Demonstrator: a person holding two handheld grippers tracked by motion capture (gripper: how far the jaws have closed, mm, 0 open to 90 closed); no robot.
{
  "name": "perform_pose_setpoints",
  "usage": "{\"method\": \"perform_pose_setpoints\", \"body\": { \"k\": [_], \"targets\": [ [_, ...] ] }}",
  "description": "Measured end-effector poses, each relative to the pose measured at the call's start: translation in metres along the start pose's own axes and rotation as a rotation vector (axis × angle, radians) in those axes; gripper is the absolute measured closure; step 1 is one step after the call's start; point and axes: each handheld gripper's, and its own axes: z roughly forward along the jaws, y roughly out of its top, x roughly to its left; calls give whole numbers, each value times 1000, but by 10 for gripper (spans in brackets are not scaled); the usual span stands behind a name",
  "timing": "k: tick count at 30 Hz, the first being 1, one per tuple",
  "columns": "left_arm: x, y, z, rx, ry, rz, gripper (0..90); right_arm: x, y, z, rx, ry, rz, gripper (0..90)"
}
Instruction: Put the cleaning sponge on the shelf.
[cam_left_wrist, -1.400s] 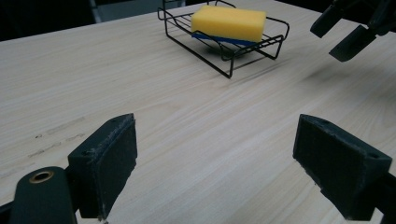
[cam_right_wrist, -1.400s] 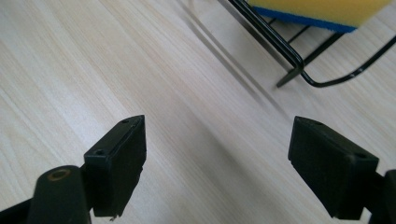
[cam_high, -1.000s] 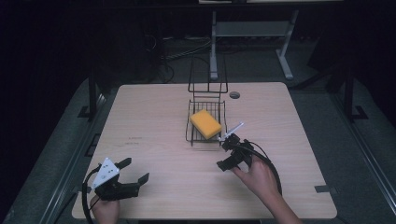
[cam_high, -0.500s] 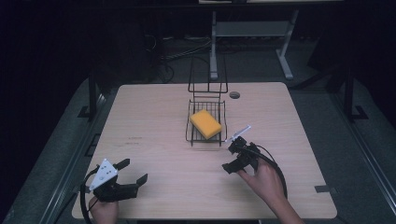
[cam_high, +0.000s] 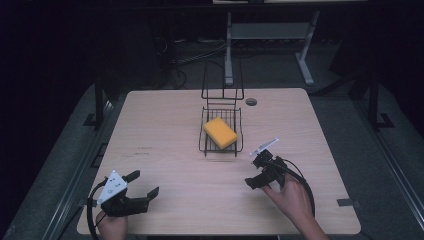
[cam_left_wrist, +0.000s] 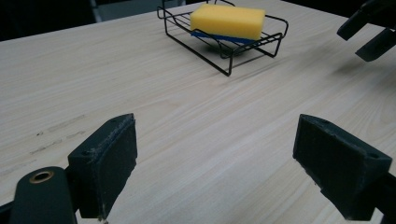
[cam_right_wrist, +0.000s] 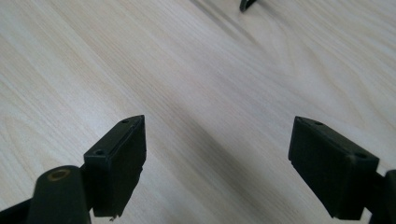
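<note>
A yellow sponge (cam_high: 220, 132) lies in a black wire rack (cam_high: 206, 142) at the middle of the wooden table (cam_high: 165, 130). My left gripper (cam_high: 143, 183) sits open near the front left corner with nothing between its pads. In the left gripper view the sponge (cam_left_wrist: 228, 21) and rack (cam_left_wrist: 224, 51) are far ahead of the open left gripper (cam_left_wrist: 215, 163). My right gripper (cam_high: 253, 172) is open just right of the rack's front, apart from it. In the right gripper view the right gripper (cam_right_wrist: 217, 163) has bare wood between its spread pads.
The rack's tall wire back (cam_high: 222, 85) rises behind the sponge. A round cable hole (cam_high: 251, 101) is in the table's far side. A metal desk frame (cam_high: 270, 35) stands beyond the table. The right gripper's fingers (cam_left_wrist: 369, 30) show at the left gripper view's upper right.
My right gripper has drawn back from the rack's front corner, toward the near right. The left gripper has hardly moved, and the sponge stays in the rack.
</note>
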Motion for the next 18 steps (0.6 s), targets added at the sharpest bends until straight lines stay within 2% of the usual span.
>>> {"method": "perform_pose_setpoints", "body": {
  "k": [13, 18],
  "targets": [
    [-1, 0, 2, 4, -7, 5, 129, -6, -14, -3, -10, -2, 13, 186],
    [-1, 0, 2, 5, -6, 4, 129, -11, -23, -4, -12, 0, 32, 186]
  ]
}}
